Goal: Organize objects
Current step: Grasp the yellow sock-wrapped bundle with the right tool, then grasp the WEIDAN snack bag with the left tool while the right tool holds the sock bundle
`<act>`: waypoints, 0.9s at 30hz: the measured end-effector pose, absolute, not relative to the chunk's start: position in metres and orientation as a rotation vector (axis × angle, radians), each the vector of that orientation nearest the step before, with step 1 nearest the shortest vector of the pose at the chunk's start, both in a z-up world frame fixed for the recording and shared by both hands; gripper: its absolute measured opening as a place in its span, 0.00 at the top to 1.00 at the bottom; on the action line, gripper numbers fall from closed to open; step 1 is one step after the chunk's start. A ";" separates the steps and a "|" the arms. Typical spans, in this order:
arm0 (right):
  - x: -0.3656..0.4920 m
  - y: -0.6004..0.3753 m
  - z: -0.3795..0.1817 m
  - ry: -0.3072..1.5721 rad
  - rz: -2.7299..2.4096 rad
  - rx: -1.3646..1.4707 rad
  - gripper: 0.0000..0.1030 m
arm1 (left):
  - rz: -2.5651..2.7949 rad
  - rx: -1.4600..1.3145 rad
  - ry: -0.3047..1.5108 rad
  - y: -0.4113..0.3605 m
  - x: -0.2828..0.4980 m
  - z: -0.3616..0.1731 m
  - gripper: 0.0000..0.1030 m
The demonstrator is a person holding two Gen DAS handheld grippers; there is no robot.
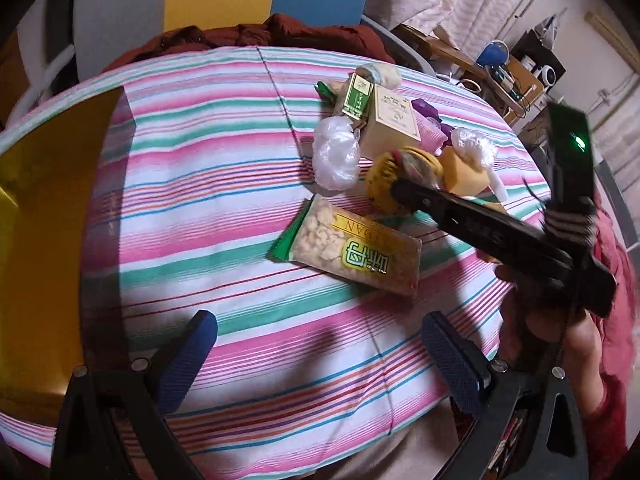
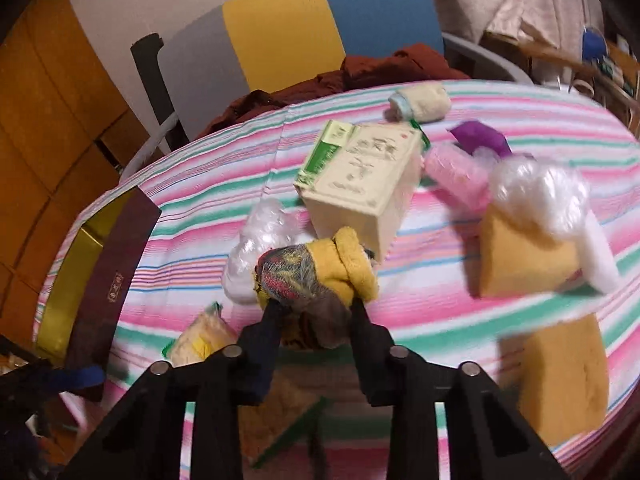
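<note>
My right gripper (image 2: 314, 306) is shut on a rolled yellow and patterned sock bundle (image 2: 316, 276) and holds it above the striped tablecloth (image 2: 420, 312). In the left wrist view the same bundle (image 1: 404, 176) sits at the tip of the right gripper (image 1: 400, 194), which reaches in from the right. My left gripper (image 1: 320, 352) is open and empty, low over the cloth near the front edge, with a snack packet (image 1: 352, 250) just ahead of it. A cream box (image 2: 360, 188) and a green carton (image 2: 324, 150) lie behind the bundle.
A gold-lined open box with a dark lid (image 2: 100, 264) stands at the table's left; it also shows in the left wrist view (image 1: 48, 216). Plastic-wrapped bundles (image 1: 336, 152), yellow sponges (image 2: 528, 256), a pink roll (image 2: 456, 176), a purple item (image 2: 480, 138) and a rolled cream towel (image 2: 420, 102) lie around. A chair (image 2: 320, 20) with dark red cloth stands behind.
</note>
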State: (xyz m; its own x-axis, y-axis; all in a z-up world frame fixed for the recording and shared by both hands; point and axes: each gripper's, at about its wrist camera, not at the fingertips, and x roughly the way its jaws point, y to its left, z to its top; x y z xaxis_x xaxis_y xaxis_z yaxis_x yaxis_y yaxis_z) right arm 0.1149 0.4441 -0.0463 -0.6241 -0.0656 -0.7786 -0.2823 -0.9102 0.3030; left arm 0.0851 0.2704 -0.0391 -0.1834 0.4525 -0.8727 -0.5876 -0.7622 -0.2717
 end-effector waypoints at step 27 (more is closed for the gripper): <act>0.130 0.427 -0.037 0.570 2.720 -1.336 0.55 | 2.153 -1.290 0.236 0.291 0.088 -0.056 0.00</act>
State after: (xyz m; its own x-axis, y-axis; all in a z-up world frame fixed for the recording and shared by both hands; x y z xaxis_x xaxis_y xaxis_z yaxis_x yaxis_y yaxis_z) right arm 0.1300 0.4266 -0.0369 -0.6231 -0.1091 -0.7745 -0.2109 -0.9301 0.3007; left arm 0.0876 0.2911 -0.0562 -0.3384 0.4099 -0.8470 -0.5835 -0.7976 -0.1529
